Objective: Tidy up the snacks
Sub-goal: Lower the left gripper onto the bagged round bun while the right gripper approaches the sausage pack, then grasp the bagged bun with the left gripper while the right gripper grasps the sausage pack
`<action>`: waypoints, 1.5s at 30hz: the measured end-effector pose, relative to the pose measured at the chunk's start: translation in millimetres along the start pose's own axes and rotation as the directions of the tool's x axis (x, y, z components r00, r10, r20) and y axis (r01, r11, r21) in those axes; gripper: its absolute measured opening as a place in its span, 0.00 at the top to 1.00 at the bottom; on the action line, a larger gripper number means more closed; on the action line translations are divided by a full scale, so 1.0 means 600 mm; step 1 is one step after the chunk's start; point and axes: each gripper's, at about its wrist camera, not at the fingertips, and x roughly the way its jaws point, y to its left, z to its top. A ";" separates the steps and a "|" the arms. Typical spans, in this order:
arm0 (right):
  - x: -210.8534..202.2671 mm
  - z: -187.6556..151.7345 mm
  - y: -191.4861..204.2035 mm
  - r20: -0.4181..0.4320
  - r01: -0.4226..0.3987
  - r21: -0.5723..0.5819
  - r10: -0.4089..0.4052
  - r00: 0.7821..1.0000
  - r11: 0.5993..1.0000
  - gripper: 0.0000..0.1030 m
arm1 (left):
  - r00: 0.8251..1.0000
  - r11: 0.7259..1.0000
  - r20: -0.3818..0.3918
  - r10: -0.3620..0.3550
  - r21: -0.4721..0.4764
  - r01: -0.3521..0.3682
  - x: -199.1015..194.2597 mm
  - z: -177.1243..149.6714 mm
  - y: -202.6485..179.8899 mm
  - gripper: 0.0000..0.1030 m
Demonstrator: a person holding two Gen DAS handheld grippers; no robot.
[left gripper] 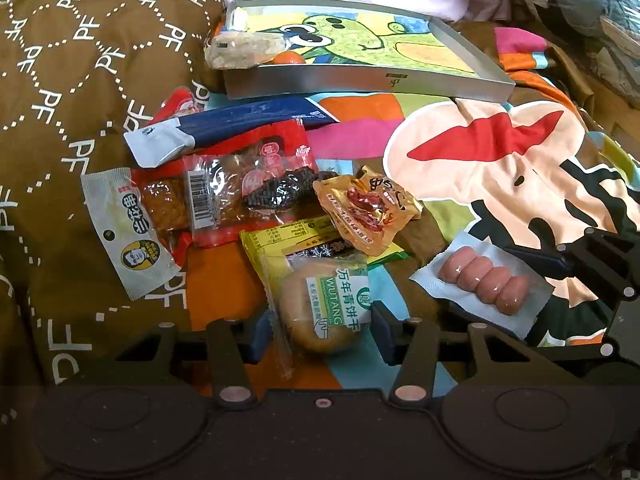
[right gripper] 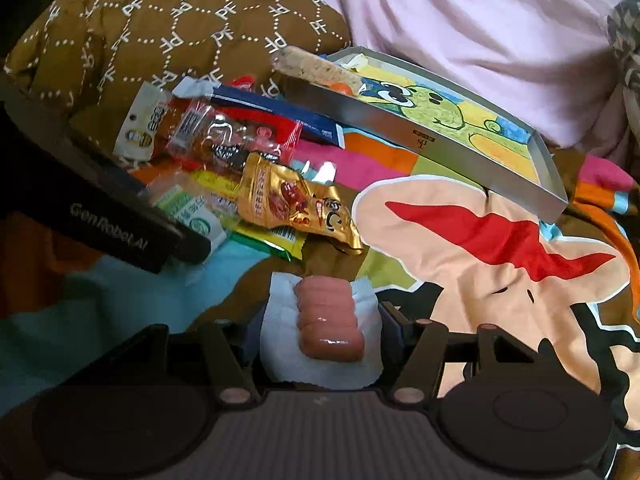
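Left gripper (left gripper: 318,332) is straddling the round biscuit pack (left gripper: 320,308), the one with the green and white label. Jaws are standing spread, one pad on each side of the pack; cannot tell whether the pads are touching the wrapper.

Right gripper (right gripper: 320,332) is holding the sausage pack (right gripper: 328,320), jaws pinching the white wrapper on both sides. From the left wrist view, that sausage pack (left gripper: 480,284) is sitting near right, with the right gripper's black body (left gripper: 600,272) reaching in from the right edge.

Snack pile is lying on the colourful cartoon blanket (left gripper: 500,168), left of centre:
- gold pack with red dates (left gripper: 366,210) is overlapping the yellow-green packet (left gripper: 280,242), which is lying under the far end of the biscuit pack.
- red clear-window pack (left gripper: 248,184) is sitting farther off, with a white-ended tofu snack (left gripper: 128,232) at its left.
- blue and white sachet (left gripper: 224,128) is lying across the far side of the pile.

Grey shallow box (left gripper: 360,80) with a green cartoon drawing inside is resting at the far centre. A pale oat bar (left gripper: 244,50) is lying across its left corner, an orange round item (left gripper: 288,58) just behind it inside the box.

Brown patterned pillow (left gripper: 80,60) is filling the left; pink fabric (right gripper: 460,20) is lying far behind the box.
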 end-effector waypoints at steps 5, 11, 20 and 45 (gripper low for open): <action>-0.003 -0.004 -0.001 0.010 0.004 0.005 -0.004 1.000 1.000 0.39 | 1.000 1.000 0.016 0.006 0.030 -0.006 -0.004 -0.002 -0.006 0.51; -0.003 -0.016 0.028 0.035 0.109 -0.169 -0.105 0.994 0.980 0.39 | 1.000 0.999 0.013 -0.023 0.034 0.023 -0.007 -0.004 -0.008 0.51; -0.001 -0.025 0.045 0.108 0.231 -0.320 -0.207 0.972 0.919 0.39 | 0.998 0.998 0.048 -0.049 0.049 0.046 -0.017 -0.006 -0.015 0.52; 0.008 0.003 0.008 0.301 0.396 -0.440 -0.283 0.911 0.806 0.39 | 0.974 0.988 0.216 -0.068 -0.119 0.095 -0.024 0.095 0.010 0.51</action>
